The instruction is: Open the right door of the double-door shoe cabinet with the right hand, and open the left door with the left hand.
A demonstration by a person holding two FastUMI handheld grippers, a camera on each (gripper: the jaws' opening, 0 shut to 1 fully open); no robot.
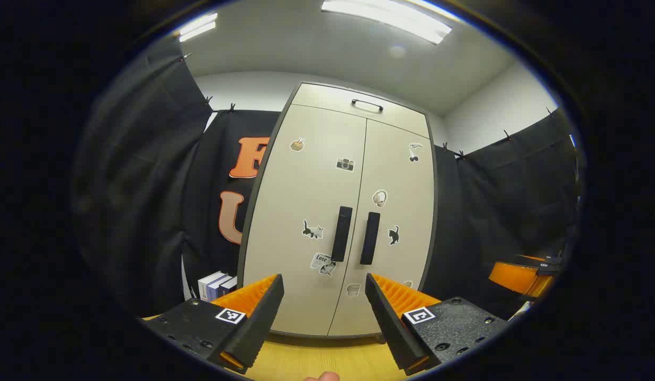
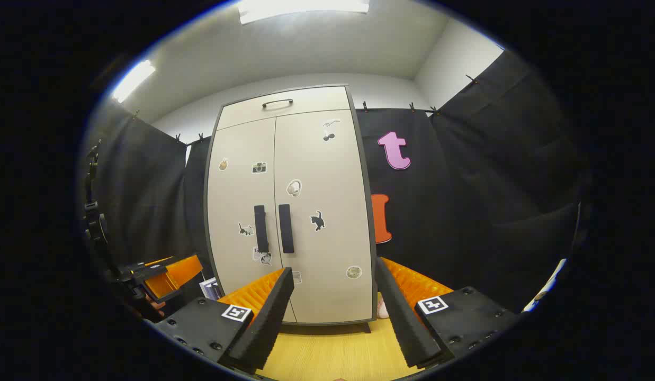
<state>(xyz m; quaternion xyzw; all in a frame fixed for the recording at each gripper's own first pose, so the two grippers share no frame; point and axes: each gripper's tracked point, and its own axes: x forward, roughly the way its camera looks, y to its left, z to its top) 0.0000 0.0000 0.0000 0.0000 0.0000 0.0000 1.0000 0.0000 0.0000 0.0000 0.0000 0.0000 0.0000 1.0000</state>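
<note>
In the left gripper view we hold our left gripper [image 1: 324, 317], jaws wide and empty, well short of the shut shoe cabinet [image 1: 338, 211]. In the right gripper view, our right gripper [image 2: 332, 317] gapes empty too, its handles [image 2: 274, 228] ahead, wood floor [image 2: 332, 349] between.
</note>
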